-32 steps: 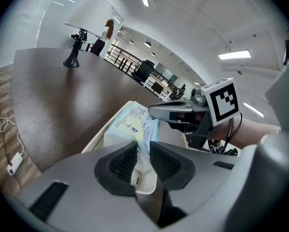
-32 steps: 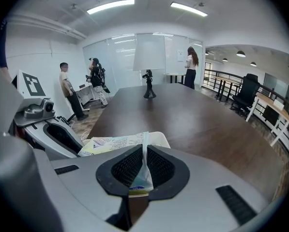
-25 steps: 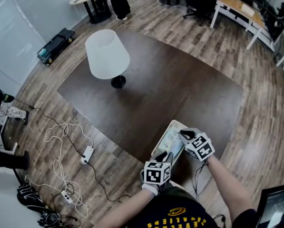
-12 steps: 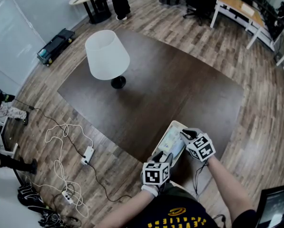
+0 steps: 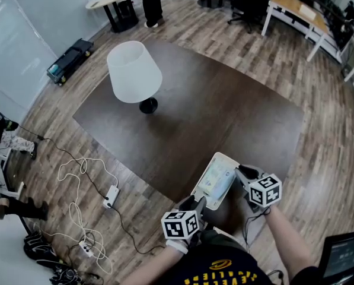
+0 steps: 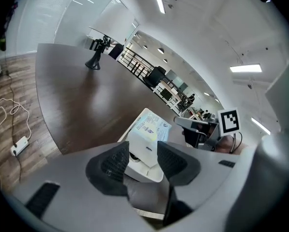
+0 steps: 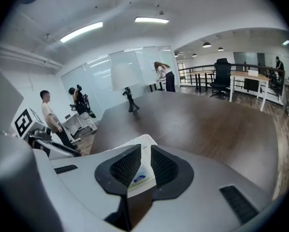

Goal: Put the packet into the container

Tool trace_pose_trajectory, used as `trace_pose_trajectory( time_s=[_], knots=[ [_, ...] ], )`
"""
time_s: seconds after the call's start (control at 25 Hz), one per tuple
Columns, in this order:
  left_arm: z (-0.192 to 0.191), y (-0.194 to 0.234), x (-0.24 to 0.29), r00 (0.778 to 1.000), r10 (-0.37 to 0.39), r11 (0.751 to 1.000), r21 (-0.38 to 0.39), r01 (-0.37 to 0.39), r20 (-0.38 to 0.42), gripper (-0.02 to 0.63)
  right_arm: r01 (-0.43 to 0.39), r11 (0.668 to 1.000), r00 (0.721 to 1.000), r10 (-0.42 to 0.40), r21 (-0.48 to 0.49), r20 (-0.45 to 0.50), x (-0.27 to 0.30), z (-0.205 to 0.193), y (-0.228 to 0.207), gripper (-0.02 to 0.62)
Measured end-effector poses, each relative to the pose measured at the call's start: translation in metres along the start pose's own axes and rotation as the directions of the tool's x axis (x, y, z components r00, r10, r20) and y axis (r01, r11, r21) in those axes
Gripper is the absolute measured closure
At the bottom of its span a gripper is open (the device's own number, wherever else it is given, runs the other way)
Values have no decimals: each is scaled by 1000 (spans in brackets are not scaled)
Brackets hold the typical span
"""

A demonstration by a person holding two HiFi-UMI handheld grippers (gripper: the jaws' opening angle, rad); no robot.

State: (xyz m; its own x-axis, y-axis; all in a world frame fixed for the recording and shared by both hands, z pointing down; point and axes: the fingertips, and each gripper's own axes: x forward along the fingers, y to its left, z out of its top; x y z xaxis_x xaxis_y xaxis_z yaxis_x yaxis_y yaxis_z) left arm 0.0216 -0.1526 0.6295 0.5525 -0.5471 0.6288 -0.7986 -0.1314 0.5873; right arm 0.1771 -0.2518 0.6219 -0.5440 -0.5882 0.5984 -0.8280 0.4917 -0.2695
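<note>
Judging packet (image 5: 215,180) limp, light, edge-pinchable; noting jaws of left gripper (image 5: 200,203) just opening astride container (image 5: 222,157) rim, untouched, of right gripper (image 5: 241,171) parted, pinching nothing.

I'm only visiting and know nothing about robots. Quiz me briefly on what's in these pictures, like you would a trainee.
1. True or false: the packet lies inside the container.
2. What else stands on the table? A) lamp B) kettle C) laptop
3. Fill in: the lamp's shade is ___ in colour.

Key: 1 true; 2 A; 3 white.
</note>
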Motion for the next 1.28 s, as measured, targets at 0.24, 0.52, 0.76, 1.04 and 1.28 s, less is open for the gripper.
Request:
trace_pose_trajectory(
  time_s=[0.24,0.52,0.76,1.04,1.28],
  knots=[
    [17,-10,-30,994,-84,996,-29,86,65,439,-110,966,993,95,234,74,-27,-6,26,543],
    [29,-62,-61,962,-263,958,141,250,77,439,-140,945,981,92,295,171,-58,2,67,543],
    [46,-98,-87,933,-349,902,299,310,85,513,-211,948,958,152,237,242,-88,38,113,545],
    [64,-121,-118,906,-393,862,408,302,158,606,-227,964,919,167,135,357,-130,87,148,584],
    [88,-152,-144,878,-411,808,543,228,243,606,-184,983,870,159,7,466,-159,125,176,584]
  ],
)
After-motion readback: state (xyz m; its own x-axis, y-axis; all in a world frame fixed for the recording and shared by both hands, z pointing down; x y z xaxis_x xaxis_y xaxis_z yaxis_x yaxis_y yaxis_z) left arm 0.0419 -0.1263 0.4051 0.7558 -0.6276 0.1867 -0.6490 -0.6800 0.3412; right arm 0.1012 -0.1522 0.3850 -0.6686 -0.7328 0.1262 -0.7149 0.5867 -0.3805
